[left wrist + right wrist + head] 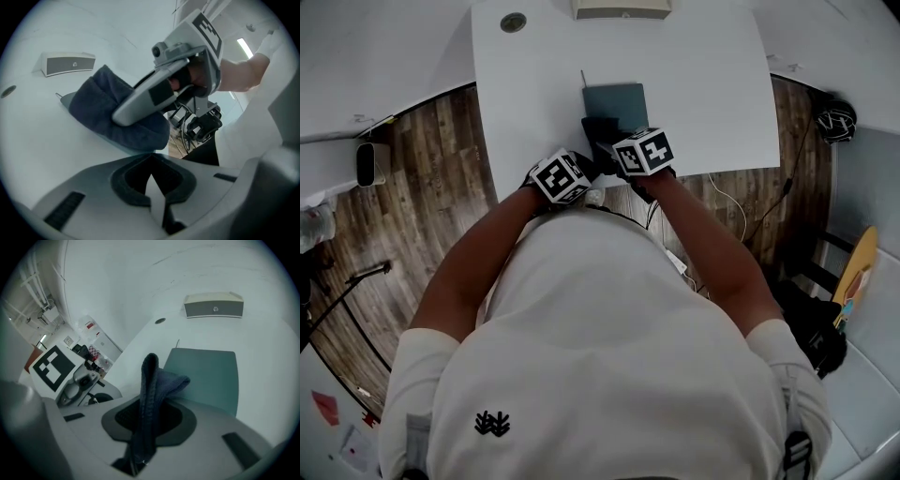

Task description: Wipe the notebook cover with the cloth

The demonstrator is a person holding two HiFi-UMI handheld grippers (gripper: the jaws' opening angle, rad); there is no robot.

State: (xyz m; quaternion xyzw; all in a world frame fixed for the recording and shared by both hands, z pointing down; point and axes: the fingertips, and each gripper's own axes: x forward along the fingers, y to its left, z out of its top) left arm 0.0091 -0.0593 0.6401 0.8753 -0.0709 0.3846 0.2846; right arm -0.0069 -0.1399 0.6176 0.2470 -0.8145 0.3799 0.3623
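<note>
A teal notebook [616, 99] lies flat on the white table [703, 84], near its front edge. A dark blue cloth [602, 131] rests on the notebook's near end. My right gripper [641, 152] is shut on the cloth, which stands up folded between its jaws [151, 380], with the notebook cover [206, 373] just beyond. My left gripper [562, 177] hovers at the table's front edge, left of the notebook, with its jaws together and nothing in them [152, 185]. From its view I see the cloth [110, 110] bunched under the right gripper [171, 82].
A grey box [622, 7] [213, 305] [65, 63] sits at the table's far edge behind the notebook. A round grommet [513, 22] is at the far left corner. Wooden floor and cables [727, 202] lie beyond the table's sides.
</note>
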